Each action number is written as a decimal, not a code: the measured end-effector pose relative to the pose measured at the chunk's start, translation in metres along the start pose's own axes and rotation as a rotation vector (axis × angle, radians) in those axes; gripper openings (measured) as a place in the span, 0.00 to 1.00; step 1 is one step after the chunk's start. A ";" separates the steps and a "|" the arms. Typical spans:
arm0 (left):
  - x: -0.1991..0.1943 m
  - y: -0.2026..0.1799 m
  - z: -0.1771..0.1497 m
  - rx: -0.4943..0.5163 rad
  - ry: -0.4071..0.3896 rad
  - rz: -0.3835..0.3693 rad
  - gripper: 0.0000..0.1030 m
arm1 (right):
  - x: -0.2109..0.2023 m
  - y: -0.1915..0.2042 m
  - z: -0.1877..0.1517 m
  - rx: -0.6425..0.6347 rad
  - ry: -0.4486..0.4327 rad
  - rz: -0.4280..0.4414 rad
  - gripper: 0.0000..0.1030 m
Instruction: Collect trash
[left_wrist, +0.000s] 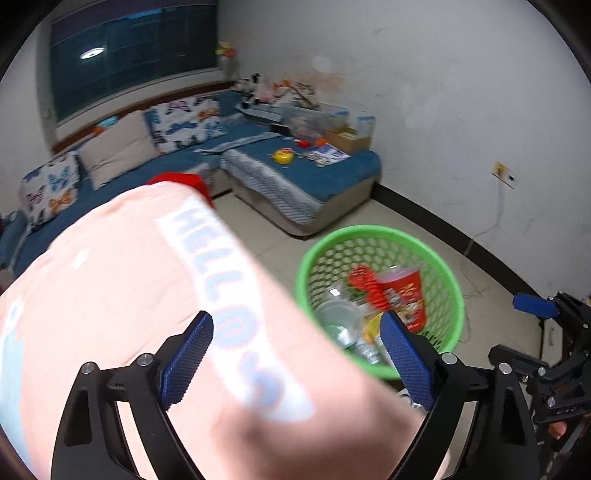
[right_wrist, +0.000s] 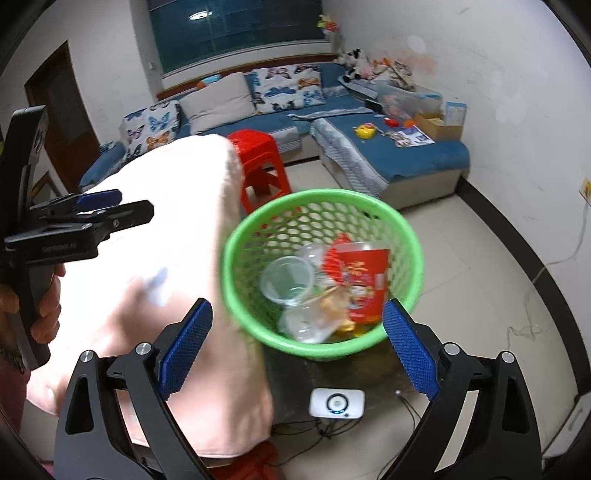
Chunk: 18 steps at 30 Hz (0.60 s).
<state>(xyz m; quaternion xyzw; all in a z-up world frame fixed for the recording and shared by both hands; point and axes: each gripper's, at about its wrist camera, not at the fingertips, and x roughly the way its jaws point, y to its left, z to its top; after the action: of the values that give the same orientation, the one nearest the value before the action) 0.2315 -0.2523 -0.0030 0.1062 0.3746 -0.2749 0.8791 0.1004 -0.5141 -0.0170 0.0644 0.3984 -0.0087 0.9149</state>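
A green mesh basket (left_wrist: 452, 280) (right_wrist: 410, 236) holds a red paper cup (left_wrist: 406, 295) (right_wrist: 364, 280), clear plastic cups (right_wrist: 288, 280) and crumpled wrappers. It stands beside a surface draped in a pink cloth (left_wrist: 147, 314) (right_wrist: 184, 277) printed "HELLO". My left gripper (left_wrist: 297, 354) is open and empty above the cloth, left of the basket; it also shows in the right wrist view (right_wrist: 99, 201). My right gripper (right_wrist: 297, 350) is open and empty just in front of the basket; it also shows at the right edge of the left wrist view (left_wrist: 535, 306).
A red plastic stool (right_wrist: 262, 166) stands behind the cloth. A blue L-shaped sofa (right_wrist: 406, 155) with butterfly cushions and toys lines the far wall. A white device (right_wrist: 337, 403) with cables lies on the floor below the basket. Tiled floor (right_wrist: 461, 266) stretches to the right.
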 end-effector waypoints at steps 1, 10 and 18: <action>-0.007 0.004 -0.005 -0.007 -0.005 0.015 0.87 | -0.002 0.006 0.000 -0.007 -0.004 0.001 0.90; -0.058 0.042 -0.043 -0.046 -0.037 0.099 0.89 | -0.012 0.048 -0.004 -0.039 -0.027 0.025 0.92; -0.096 0.070 -0.074 -0.113 -0.064 0.147 0.91 | -0.020 0.074 -0.003 -0.053 -0.046 0.059 0.94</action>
<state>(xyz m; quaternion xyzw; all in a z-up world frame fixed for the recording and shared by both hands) 0.1723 -0.1269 0.0128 0.0749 0.3523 -0.1912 0.9131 0.0890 -0.4408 0.0038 0.0514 0.3754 0.0274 0.9250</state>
